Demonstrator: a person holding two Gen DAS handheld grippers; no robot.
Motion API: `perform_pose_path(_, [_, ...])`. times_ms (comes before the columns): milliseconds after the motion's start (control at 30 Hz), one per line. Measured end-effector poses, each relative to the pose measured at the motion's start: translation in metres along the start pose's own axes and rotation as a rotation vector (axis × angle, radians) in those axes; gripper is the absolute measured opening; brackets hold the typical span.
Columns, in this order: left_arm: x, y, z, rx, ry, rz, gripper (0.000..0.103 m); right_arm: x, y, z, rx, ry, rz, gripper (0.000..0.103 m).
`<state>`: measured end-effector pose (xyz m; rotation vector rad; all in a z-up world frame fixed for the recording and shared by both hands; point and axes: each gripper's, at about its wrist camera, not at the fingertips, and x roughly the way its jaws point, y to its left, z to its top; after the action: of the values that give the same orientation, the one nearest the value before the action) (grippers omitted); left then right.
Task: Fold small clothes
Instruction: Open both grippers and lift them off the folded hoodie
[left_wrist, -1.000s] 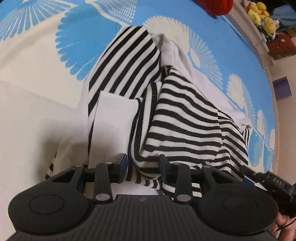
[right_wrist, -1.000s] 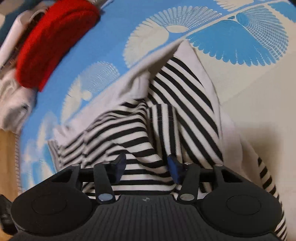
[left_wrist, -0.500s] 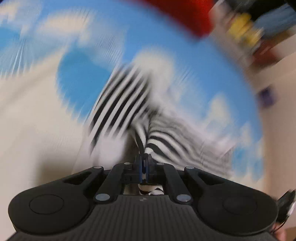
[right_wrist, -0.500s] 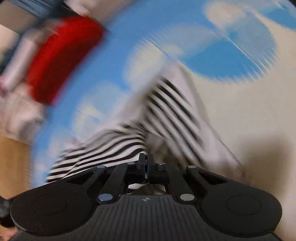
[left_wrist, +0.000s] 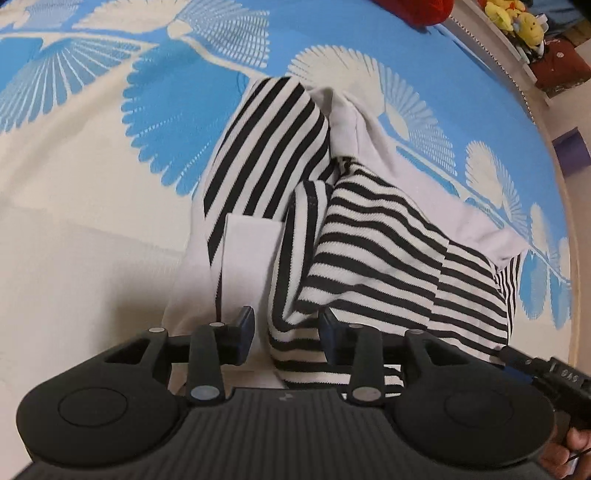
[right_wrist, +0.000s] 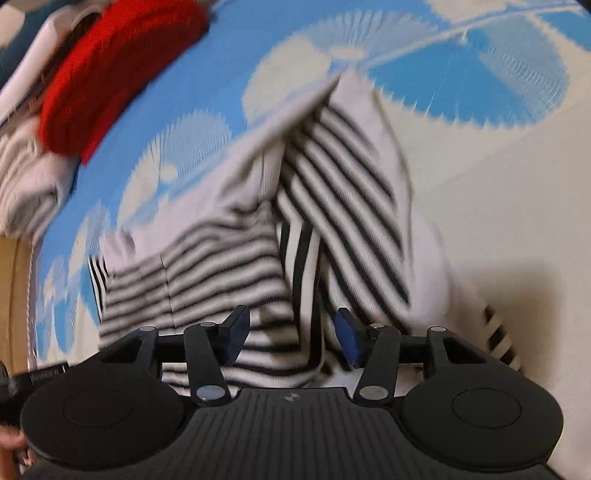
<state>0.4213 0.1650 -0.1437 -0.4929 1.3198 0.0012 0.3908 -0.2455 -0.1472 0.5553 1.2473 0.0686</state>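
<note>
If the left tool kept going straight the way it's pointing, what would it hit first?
Probably the black-and-white striped knit garment: a fold of it lies between the left tool's opening jaws, untouched by the pads, though depth is unclear.

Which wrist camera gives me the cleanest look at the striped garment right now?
The left wrist view: the striped garment is sharp there, folds and white lining clear, lying on the blue patterned bedspread. The right wrist view shows the same garment but smeared by motion blur.
</note>
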Motion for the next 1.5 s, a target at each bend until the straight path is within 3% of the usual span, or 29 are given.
perform_pose_path(33, [0.001, 0.002, 0.0, -0.007, -0.002, -0.008, 0.039, 0.003, 0.002, -0.002, -0.009, 0.005, -0.009, 0.046])
perform_pose_path(67, [0.001, 0.002, 0.0, -0.015, -0.008, -0.02, 0.026, 0.004, 0.003, -0.004, -0.017, 0.004, -0.013, 0.026])
perform_pose_path(133, [-0.003, 0.002, 0.0, -0.017, -0.015, -0.053, 0.004, -0.003, 0.004, -0.005, -0.024, -0.005, 0.021, 0.003])
perform_pose_path(333, [-0.034, -0.018, -0.004, 0.067, -0.1, -0.167, 0.003, -0.064, 0.009, 0.017, -0.069, -0.23, 0.108, 0.003])
perform_pose_path(400, [-0.029, -0.02, -0.006, 0.086, -0.072, -0.139, 0.003, -0.062, 0.004, 0.023, -0.081, -0.22, 0.049, 0.003])
perform_pose_path(500, [-0.007, -0.015, -0.009, 0.08, 0.031, -0.015, 0.008, -0.03, -0.008, 0.022, -0.079, -0.058, -0.07, 0.007])
perform_pose_path(533, [-0.005, -0.016, -0.009, 0.097, 0.029, 0.024, 0.009, -0.022, -0.009, 0.02, -0.08, -0.046, -0.124, 0.01])
perform_pose_path(600, [-0.02, -0.022, -0.007, 0.13, -0.058, 0.028, 0.009, -0.025, -0.006, 0.018, -0.093, -0.108, -0.174, 0.011])
perform_pose_path(700, [-0.043, -0.034, -0.006, 0.181, -0.172, -0.071, 0.009, -0.046, 0.01, 0.018, -0.135, -0.223, -0.069, 0.018])
perform_pose_path(767, [-0.038, -0.04, -0.01, 0.195, -0.146, -0.121, 0.009, -0.046, 0.027, 0.015, -0.191, -0.245, 0.024, 0.039])
perform_pose_path(867, [-0.004, -0.039, -0.02, 0.209, -0.012, -0.056, 0.009, -0.021, 0.036, 0.008, -0.216, -0.136, 0.05, 0.043])
perform_pose_path(933, [0.017, -0.034, -0.026, 0.229, 0.068, 0.064, 0.007, 0.011, 0.029, 0.003, -0.203, -0.004, -0.057, 0.042])
perform_pose_path(967, [0.018, -0.03, -0.027, 0.225, 0.059, 0.071, 0.007, 0.021, 0.023, 0.0, -0.196, 0.038, -0.118, 0.039])
perform_pose_path(1000, [0.013, -0.031, -0.027, 0.22, 0.041, 0.058, 0.007, 0.025, 0.018, -0.001, -0.179, 0.039, -0.142, 0.038])
perform_pose_path(1133, [-0.01, -0.042, -0.031, 0.268, -0.075, -0.034, 0.01, 0.013, 0.02, -0.003, -0.218, -0.021, -0.052, 0.04])
perform_pose_path(1167, [-0.003, -0.042, -0.034, 0.268, -0.053, -0.02, 0.012, 0.016, 0.018, -0.005, -0.241, -0.011, -0.068, 0.041])
perform_pose_path(1233, [0.019, -0.037, -0.044, 0.277, 0.06, 0.081, 0.018, 0.023, 0.015, -0.008, -0.241, 0.028, -0.142, 0.04])
perform_pose_path(1267, [0.022, -0.032, -0.05, 0.268, 0.103, 0.127, 0.017, 0.015, 0.012, -0.008, -0.203, 0.01, -0.154, 0.04])
perform_pose_path(1333, [-0.005, -0.033, -0.057, 0.269, 0.029, 0.146, 0.018, -0.02, 0.011, -0.007, -0.14, -0.067, -0.113, 0.04])
perform_pose_path(1500, [-0.102, -0.042, -0.081, 0.305, -0.152, 0.035, 0.021, -0.147, 0.025, -0.02, -0.194, -0.337, 0.001, 0.04])
